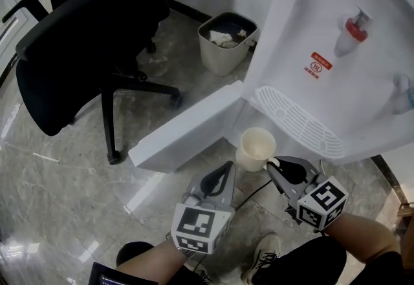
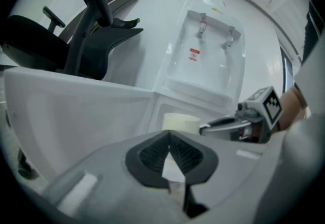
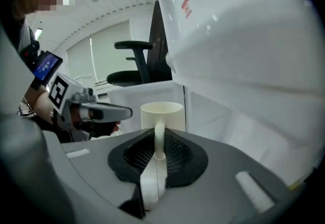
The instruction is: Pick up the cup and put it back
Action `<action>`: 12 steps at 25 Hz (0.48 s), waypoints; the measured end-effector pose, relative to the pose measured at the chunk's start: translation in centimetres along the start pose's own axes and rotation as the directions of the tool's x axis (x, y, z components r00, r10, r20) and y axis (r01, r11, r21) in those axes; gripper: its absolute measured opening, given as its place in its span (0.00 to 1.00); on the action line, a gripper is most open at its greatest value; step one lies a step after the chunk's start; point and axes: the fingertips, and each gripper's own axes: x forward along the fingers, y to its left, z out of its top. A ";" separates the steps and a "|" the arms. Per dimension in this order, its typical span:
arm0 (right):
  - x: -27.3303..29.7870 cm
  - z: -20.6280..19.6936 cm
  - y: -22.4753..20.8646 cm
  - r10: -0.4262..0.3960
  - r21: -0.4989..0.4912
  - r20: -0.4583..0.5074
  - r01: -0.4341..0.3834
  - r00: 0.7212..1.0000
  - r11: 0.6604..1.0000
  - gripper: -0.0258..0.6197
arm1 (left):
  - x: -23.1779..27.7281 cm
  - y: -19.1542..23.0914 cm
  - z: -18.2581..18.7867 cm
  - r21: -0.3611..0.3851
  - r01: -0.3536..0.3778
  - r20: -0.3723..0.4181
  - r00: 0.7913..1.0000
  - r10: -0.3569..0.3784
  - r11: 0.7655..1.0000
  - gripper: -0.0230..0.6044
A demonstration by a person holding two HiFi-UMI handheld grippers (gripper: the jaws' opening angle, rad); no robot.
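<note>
Water dispenser (image 1: 304, 12): white, it filled the upper right of the head view, with a red tap high up and a drip grille (image 1: 301, 122) lower down.
Office chair (image 1: 84, 44): black, it stood on the marble floor (image 1: 58, 174) to the left, well apart from the dispenser.
Cabinet door (image 1: 187, 125): white, it hung wide open below the grille, reaching out toward the chair.
Waste bin (image 1: 226, 41): beige, it sat on the floor beside the dispenser, with crumpled paper inside.
Right claw (image 1: 273, 163): clenched on the handle of the cup, gripping it from the right.
Left claw (image 1: 229, 165): jaws pressed together with nothing between them, its tip just beside the cup.
Cup (image 1: 257, 148): cream, upright and mouth up, it was held off the floor by its handle, just under the drip grille, near the end of the open door.
</note>
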 end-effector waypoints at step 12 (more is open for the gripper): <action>-13.3 11.7 8.1 0.086 -0.050 0.032 -0.084 0.996 0.995 0.11 | -7.4 -3.2 5.3 -0.056 -0.217 -0.056 0.975 0.214 0.975 0.04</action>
